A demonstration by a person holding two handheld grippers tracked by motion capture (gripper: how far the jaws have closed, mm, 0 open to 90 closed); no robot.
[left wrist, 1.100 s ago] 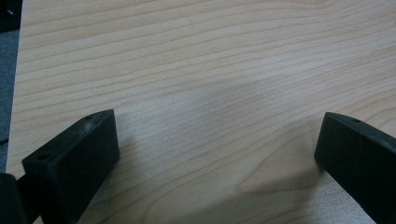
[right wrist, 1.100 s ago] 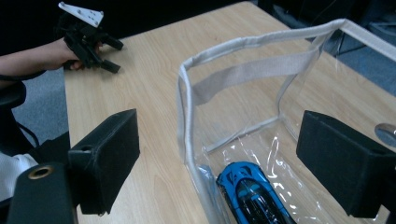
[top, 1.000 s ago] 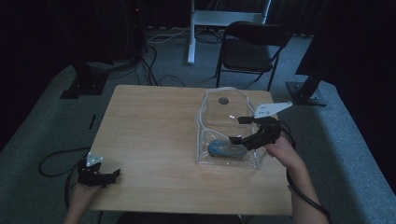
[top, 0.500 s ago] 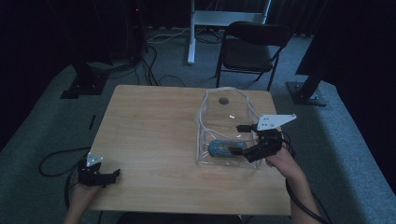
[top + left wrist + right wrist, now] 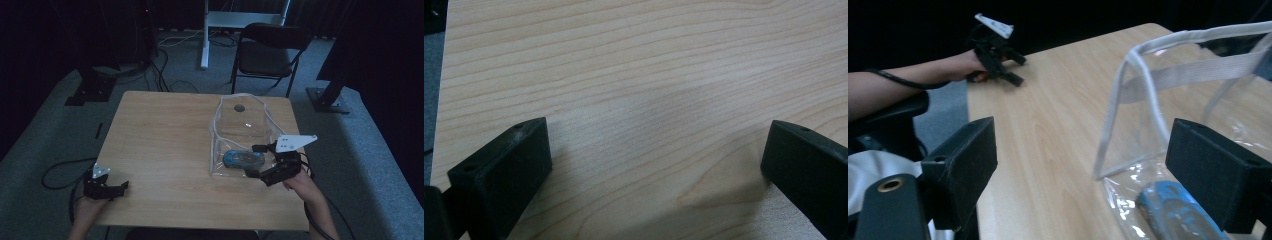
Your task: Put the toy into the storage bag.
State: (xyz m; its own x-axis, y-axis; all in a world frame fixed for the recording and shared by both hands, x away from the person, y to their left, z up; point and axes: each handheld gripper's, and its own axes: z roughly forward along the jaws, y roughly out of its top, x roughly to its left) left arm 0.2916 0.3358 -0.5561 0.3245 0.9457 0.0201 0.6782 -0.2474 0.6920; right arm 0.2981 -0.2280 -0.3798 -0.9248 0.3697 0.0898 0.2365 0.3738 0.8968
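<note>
At the near left corner of the wooden worktop (image 5: 165,145), the left tool (image 5: 111,189) rests low over the surface, held by a hand (image 5: 85,212) that comes in from the near edge. Its jaws stand wide apart in the left gripper view, with bare wood grain between them and nothing in their grasp. A black cable (image 5: 57,172) loops from it across the grey carpet (image 5: 45,135) on the left.

The middle of the worktop is bare wood.

Right of centre lies a clear plastic bag (image 5: 239,135) with pale edging and a strap, its mouth toward the far side and its bottom toward the near side. A blue toy car (image 5: 243,158) lies inside it, at the near end, flat on the bag's lower wall.

Just beside the bag's near right corner is the right tool (image 5: 258,161), its grey three-cornered plate (image 5: 295,142) standing above it. Its jaws are spread open, one near the bag's right edge and the other near its near edge; in the right gripper view the car (image 5: 1175,210) and the bag's white-edged side (image 5: 1128,100) sit between them, though whether either jaw touches the plastic cannot be told.

Beyond the worktop's far right corner stands a dark folding chair (image 5: 267,52).
</note>
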